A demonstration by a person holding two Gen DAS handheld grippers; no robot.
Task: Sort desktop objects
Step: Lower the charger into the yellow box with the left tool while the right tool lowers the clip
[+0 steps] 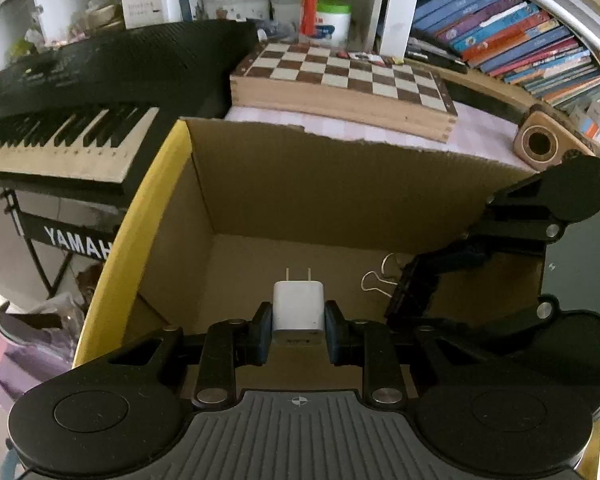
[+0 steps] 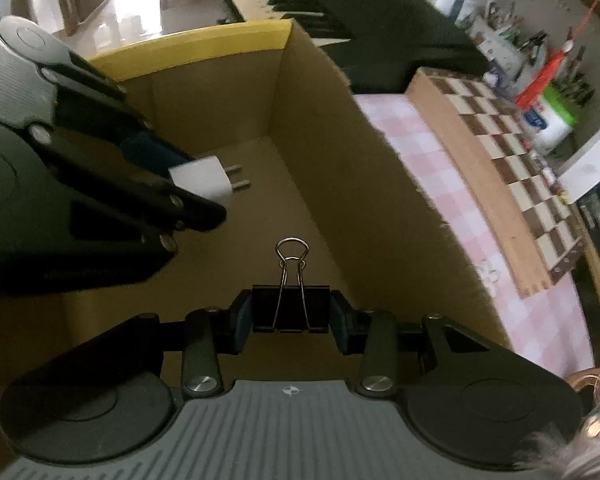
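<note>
My left gripper (image 1: 298, 330) is shut on a white plug charger (image 1: 298, 306), prongs pointing forward, held inside an open cardboard box (image 1: 340, 184). In the right wrist view my right gripper (image 2: 291, 322) is shut on a black binder clip (image 2: 291, 312) with its wire handles up, also over the box floor (image 2: 260, 208). The left gripper with the white charger (image 2: 204, 182) reaches in from the left of that view. From the left wrist view the right gripper's arm (image 1: 440, 272) comes in from the right, and the clip's wire loops (image 1: 380, 276) show beside it.
The box has a yellow outer flap (image 1: 140, 216). Behind it lie a chessboard case (image 1: 340, 80) on a pink checked cloth (image 2: 480, 216), a black keyboard (image 1: 80, 112) on its stand, a small wooden speaker (image 1: 540, 144), books (image 1: 520, 40) and pen holders (image 1: 236, 4).
</note>
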